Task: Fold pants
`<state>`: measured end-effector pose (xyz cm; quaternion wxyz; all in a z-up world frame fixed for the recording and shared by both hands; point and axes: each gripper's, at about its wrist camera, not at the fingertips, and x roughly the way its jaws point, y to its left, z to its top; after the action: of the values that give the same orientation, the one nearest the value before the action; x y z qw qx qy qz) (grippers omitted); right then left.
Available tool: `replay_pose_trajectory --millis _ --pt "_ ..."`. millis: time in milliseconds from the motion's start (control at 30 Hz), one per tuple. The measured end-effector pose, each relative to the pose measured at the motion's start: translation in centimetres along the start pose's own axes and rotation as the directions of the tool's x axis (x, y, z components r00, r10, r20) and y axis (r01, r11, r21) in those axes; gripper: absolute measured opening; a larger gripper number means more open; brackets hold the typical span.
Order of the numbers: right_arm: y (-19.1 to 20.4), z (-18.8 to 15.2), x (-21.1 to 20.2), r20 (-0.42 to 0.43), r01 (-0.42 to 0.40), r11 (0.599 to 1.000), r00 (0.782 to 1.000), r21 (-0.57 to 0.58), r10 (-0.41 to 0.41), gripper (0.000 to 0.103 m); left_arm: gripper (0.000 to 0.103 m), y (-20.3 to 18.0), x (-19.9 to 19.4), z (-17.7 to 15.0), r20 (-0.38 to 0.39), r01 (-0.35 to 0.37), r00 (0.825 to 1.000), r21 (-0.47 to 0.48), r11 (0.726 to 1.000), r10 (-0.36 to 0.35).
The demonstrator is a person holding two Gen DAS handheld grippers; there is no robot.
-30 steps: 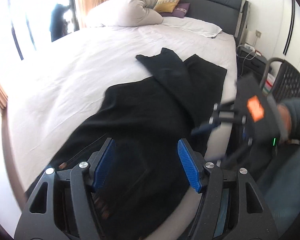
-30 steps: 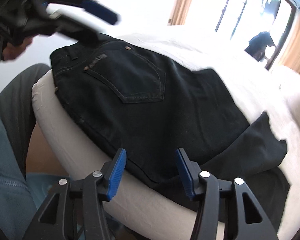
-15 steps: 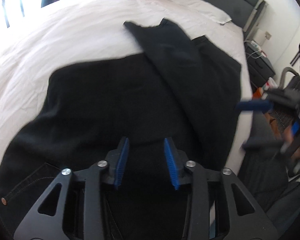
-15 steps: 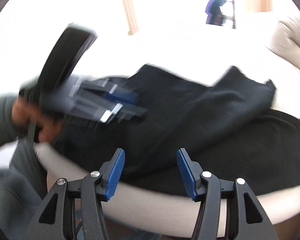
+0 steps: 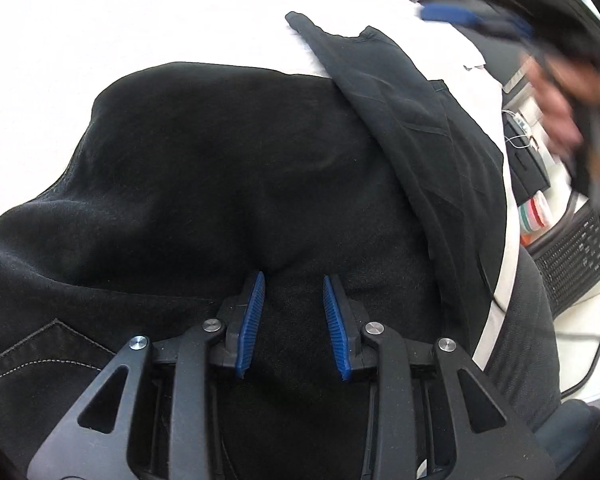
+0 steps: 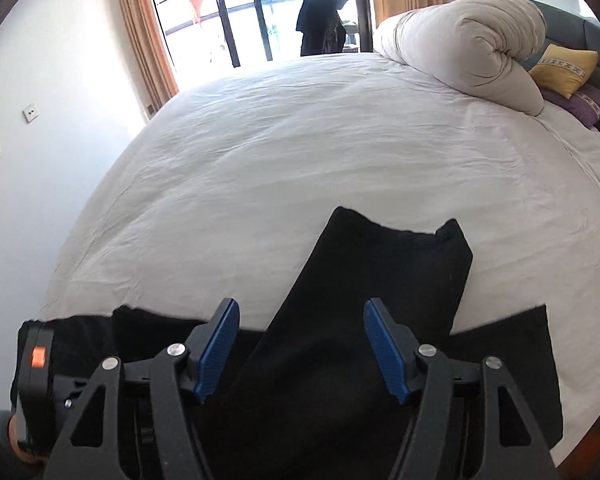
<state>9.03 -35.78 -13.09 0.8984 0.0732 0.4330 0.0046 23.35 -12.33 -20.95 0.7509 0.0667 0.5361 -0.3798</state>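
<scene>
Black pants [image 5: 228, 168] lie on the white bed [image 5: 140, 20], one leg folded across the other, its hem pointing up the bed [image 6: 384, 248]. My left gripper [image 5: 294, 280] sits low on the seat of the pants near a back pocket [image 5: 40, 348]; its blue pads are a narrow gap apart with fabric bunching between them. My right gripper [image 6: 300, 308] is open above the folded leg, holding nothing. It also shows blurred at the top right of the left wrist view [image 5: 500, 20].
A rolled white duvet [image 6: 468, 36], a yellow pillow [image 6: 560, 68] and a purple pillow [image 6: 580, 100] lie at the headboard. A balcony door [image 6: 260, 12] is beyond the bed. A nightstand [image 5: 528, 160] and black chair [image 5: 576, 256] stand at the bed's right side.
My left gripper narrowed and moved down onto the seat of the pants. My right gripper swung from the bed's edge to above the folded leg, facing the window.
</scene>
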Motion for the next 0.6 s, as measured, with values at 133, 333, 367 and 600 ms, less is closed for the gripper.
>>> replay_pose_trajectory --millis 133,333,367,600 --pt "-1.4 4.0 6.5 -0.108 0.056 0.997 0.993 0.053 -0.050 0.068 0.029 0.0 0.0 0.0 -0.001 -0.007 1.000 -0.009 1.000 0.007" --pt "-2.4 6.1 13.4 -0.221 0.168 0.982 0.964 0.087 -0.145 0.068 0.029 0.3 -0.4 -0.1 0.005 -0.010 1.000 -0.034 0.999 0.010" --pt "-2.3 6.0 13.8 -0.234 0.189 0.979 0.958 0.081 -0.166 0.068 0.029 0.7 -0.7 -0.6 0.007 -0.009 1.000 -0.031 0.999 0.010" --pt "-3.7 5.8 17.0 -0.297 0.227 0.967 0.937 0.119 -0.183 0.064 0.029 0.5 -0.7 -0.5 0.007 -0.024 1.000 -0.024 0.999 0.024"
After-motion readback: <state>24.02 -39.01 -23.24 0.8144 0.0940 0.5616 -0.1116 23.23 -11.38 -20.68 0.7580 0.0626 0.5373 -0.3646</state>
